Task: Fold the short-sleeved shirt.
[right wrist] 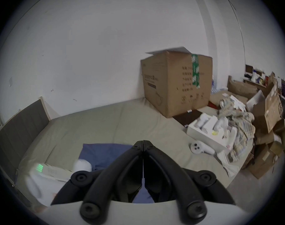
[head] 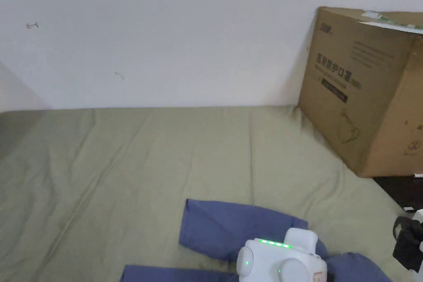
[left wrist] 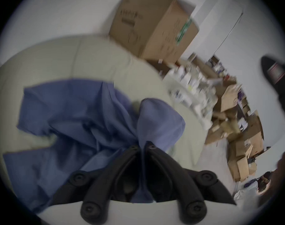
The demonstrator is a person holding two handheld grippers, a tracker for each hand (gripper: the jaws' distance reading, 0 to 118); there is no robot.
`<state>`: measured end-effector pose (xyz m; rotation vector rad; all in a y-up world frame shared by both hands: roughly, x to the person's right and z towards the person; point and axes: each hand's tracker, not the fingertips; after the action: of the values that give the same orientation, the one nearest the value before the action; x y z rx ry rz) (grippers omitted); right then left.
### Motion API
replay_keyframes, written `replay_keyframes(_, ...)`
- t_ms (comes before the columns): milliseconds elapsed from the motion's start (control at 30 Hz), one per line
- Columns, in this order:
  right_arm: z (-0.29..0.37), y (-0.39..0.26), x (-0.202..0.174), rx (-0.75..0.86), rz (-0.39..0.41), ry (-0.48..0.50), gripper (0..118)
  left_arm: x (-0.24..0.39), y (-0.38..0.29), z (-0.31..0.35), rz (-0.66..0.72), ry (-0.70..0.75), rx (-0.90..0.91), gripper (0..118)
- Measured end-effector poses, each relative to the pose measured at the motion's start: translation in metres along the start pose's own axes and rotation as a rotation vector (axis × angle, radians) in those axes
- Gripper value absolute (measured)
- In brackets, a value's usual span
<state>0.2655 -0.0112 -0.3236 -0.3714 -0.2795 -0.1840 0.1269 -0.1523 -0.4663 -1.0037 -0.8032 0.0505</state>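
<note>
A: Where was the shirt (left wrist: pixel 76 124) at that point?

B: Crumpled on the olive bed cover (head: pixel 165 150), in the lower middle of the head view. In the left gripper view it spread across the left and centre of the frame, bunched and far from flat.

A: And the left gripper (left wrist: pixel 142 147)?

B: Its jaws were drawn together with a fold of blue cloth running up between them, so it was clamped on the shirt. The cloth rose in a peak right at the tips, which suggests the pinch was there to lift and shake the shirt out before any folding.

A: The right gripper (right wrist: pixel 143 143)?

B: Its tips met, closed. A sliver of blue showed between the jaws lower down, but I couldn't tell whether it was pinched or simply lay behind them. The shirt sat just beyond and left of its tips.

A: Anything close by?

B: A cardboard box (head: pixel 363 88) stood against the wall at the upper right, well apart from the shirt.
</note>
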Motion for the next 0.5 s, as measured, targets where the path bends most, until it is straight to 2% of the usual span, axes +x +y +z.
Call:
replay_keyframes(33, -0.001, -0.004, 0.006, -0.008, -0.009, -0.001, 1, -0.004, -0.01, -0.016, 0.002, 0.014, -0.047, 71)
replay_keyframes(67, -0.002, -0.006, 0.011, -0.018, -0.013, -0.004, 0, -0.008, -0.016, -0.026, 0.012, 0.035, -0.084, 103)
replay_keyframes(100, -0.003, -0.009, 0.015, -0.03, -0.013, -0.018, 1, -0.014, -0.021, -0.033, 0.036, 0.036, -0.114, 116)
replay_keyframes(133, -0.005, -0.012, 0.018, -0.041, -0.008, -0.03, 1, -0.016, -0.026, -0.032, 0.043, 0.047, -0.148, 115)
replay_keyframes(200, -0.011, -0.015, 0.021, -0.059, -0.006, -0.042, 0, -0.022, -0.029, -0.016, 0.065, 0.038, -0.058, 109)
replay_keyframes(367, -0.021, -0.018, 0.011, -0.077, -0.016, -0.015, 1, -0.038, -0.018, 0.05, 0.082, 0.035, 0.055, 107)
replay_keyframes(400, -0.022, -0.019, 0.005, -0.08, -0.005, -0.007, 1, -0.043, -0.016, 0.068, 0.081, 0.025, 0.097, 98)
replay_keyframes(433, -0.022, -0.02, 0.0, -0.083, 0.007, 0.005, 1, -0.047, -0.018, 0.085, 0.094, 0.03, 0.129, 73)
replay_keyframes(500, -0.024, -0.023, -0.014, -0.099, 0.031, 0.038, 1, -0.058, -0.028, 0.119, 0.126, 0.069, 0.191, 15)
